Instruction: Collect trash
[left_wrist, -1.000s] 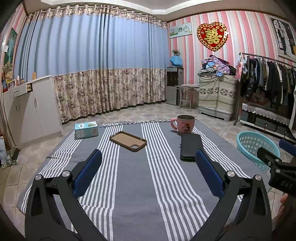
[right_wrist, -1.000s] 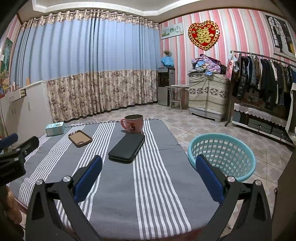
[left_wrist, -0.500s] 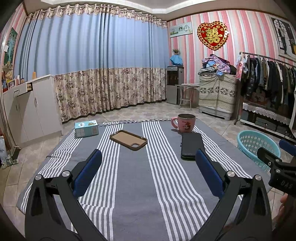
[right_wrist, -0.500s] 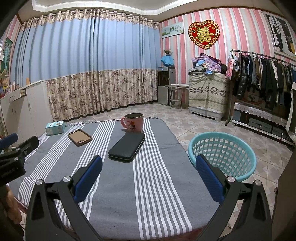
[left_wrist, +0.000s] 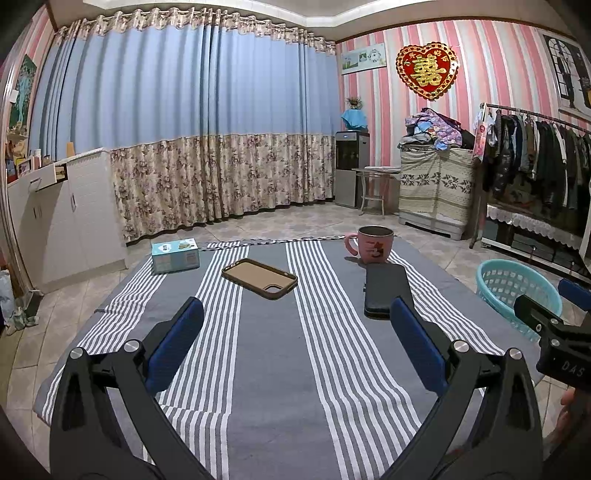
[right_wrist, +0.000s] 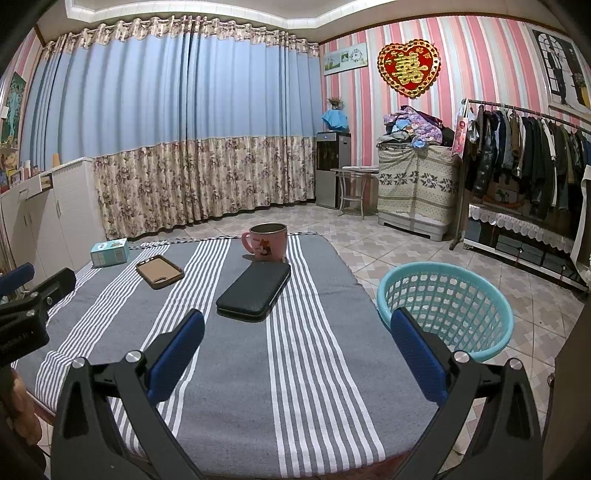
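A table with a grey striped cloth (left_wrist: 273, 362) holds a small teal box (left_wrist: 175, 255), a brown phone case (left_wrist: 259, 278), a black wallet-like case (left_wrist: 386, 290) and a pink mug (left_wrist: 371, 244). A teal basket (right_wrist: 445, 304) stands on the floor at the table's right edge. My left gripper (left_wrist: 295, 343) is open and empty above the near part of the cloth. My right gripper (right_wrist: 295, 347) is open and empty near the table's right front, the basket just beyond its right finger. The same box (right_wrist: 110, 252), phone case (right_wrist: 159, 271), black case (right_wrist: 255, 291) and mug (right_wrist: 266, 242) show in the right wrist view.
White cabinets (left_wrist: 55, 218) line the left wall. A clothes rack (right_wrist: 524, 155) and a covered cabinet (right_wrist: 413, 188) stand at the right. Curtains (left_wrist: 207, 147) hang behind the table. Tiled floor (right_wrist: 406, 247) surrounds the table.
Both views have shifted only slightly; the grippers stay open and hover in nearly the same place. Nothing on the table has moved.
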